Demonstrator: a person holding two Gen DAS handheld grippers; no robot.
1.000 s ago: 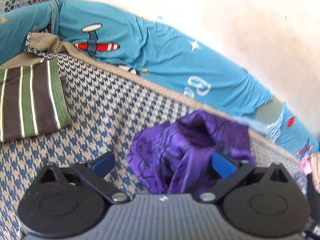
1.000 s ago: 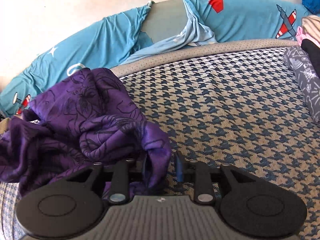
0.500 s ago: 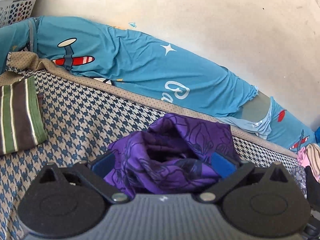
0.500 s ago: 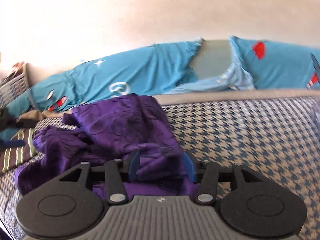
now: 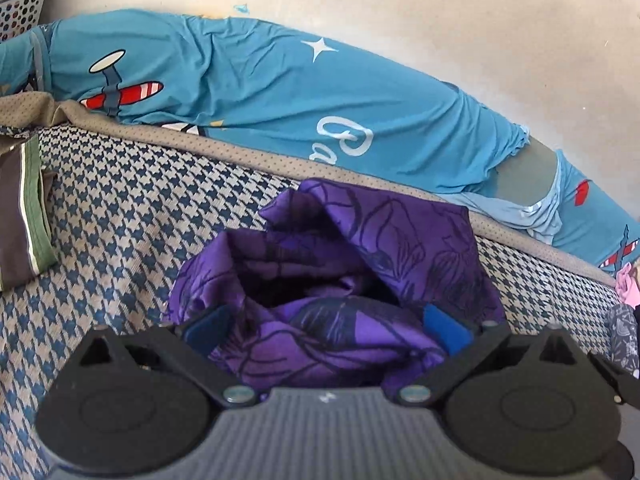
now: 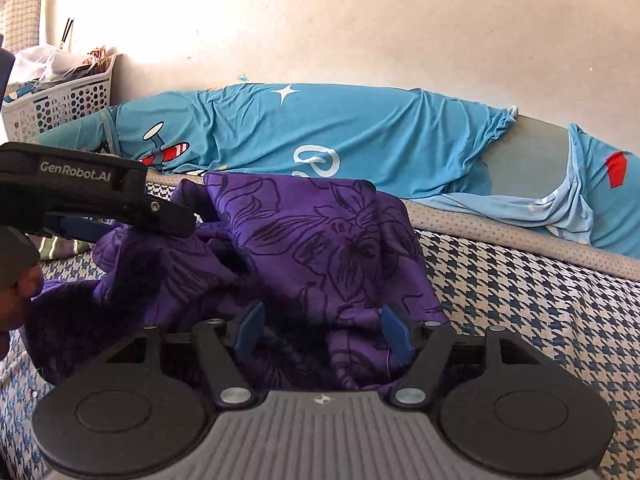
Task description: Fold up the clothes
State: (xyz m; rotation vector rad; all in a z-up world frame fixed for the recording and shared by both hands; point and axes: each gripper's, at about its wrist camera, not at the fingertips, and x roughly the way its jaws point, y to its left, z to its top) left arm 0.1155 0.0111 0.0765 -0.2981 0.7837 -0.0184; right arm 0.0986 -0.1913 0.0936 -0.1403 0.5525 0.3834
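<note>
Purple garment (image 6: 320, 248): glossy, floral-printed, crumpled on houndstooth bedcover (image 6: 540, 300). Right gripper (image 6: 323, 332) jaws just opening, cloth loose between them; left gripper (image 5: 326, 330) spread wide over bunched fabric. Blue aeroplane-print pillow (image 5: 260, 92) behind.

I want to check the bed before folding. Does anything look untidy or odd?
The purple garment lies in a crumpled heap on the houndstooth cover, not spread flat. Behind it, the blue airplane cover gapes open, showing grey beneath.

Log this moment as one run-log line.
purple garment: bunched on bed | right tongs: just opening, cloth between | left tongs: open around cloth
</note>
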